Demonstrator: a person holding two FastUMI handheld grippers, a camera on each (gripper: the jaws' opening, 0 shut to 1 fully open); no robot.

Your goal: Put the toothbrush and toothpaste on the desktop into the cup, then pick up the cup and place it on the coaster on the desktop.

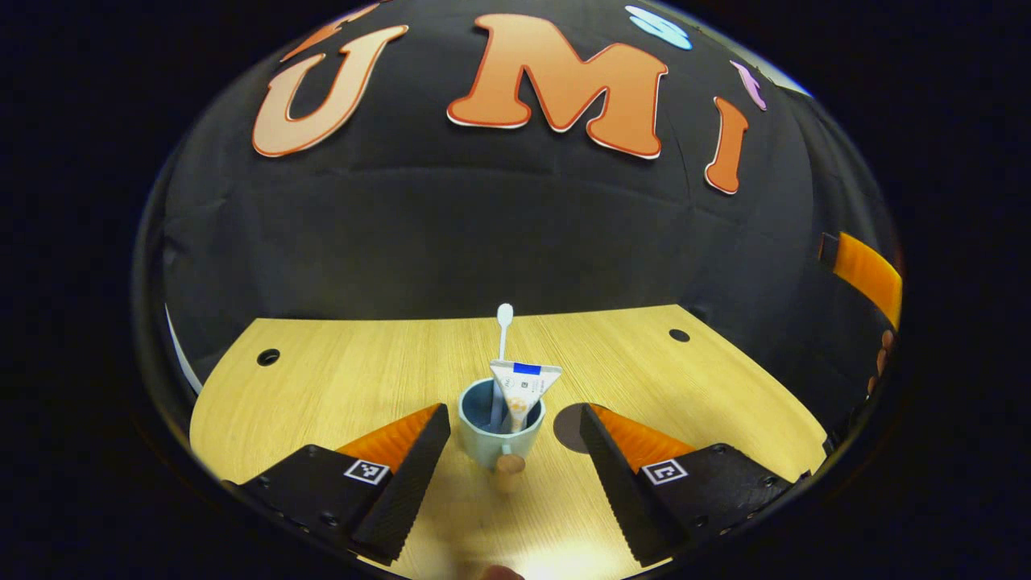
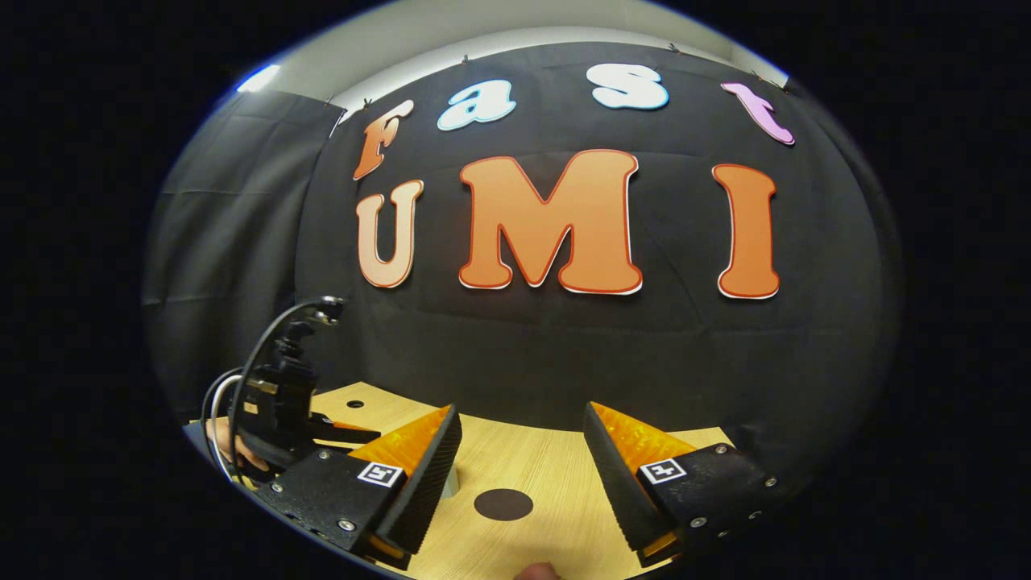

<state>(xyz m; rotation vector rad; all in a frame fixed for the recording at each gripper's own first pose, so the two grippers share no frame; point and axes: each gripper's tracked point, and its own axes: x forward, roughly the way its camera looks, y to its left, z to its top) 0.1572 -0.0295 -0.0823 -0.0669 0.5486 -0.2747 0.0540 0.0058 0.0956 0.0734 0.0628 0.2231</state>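
One cup (image 1: 501, 431), one toothbrush (image 1: 503, 322), one toothpaste (image 1: 522, 388), one coaster (image 2: 503, 504).

One cup (image 1: 501, 435) stood on one wooden desktop (image 1: 338, 379), holding one toothbrush (image 1: 503, 322) and one toothpaste tube (image 1: 523, 385). One dark round coaster (image 2: 503, 504) lay on the wood. Two round holes (image 1: 268, 356) pierced the desktop's far corners. Two grippers were present, the left gripper (image 1: 511, 483) and the right gripper (image 2: 523, 491).
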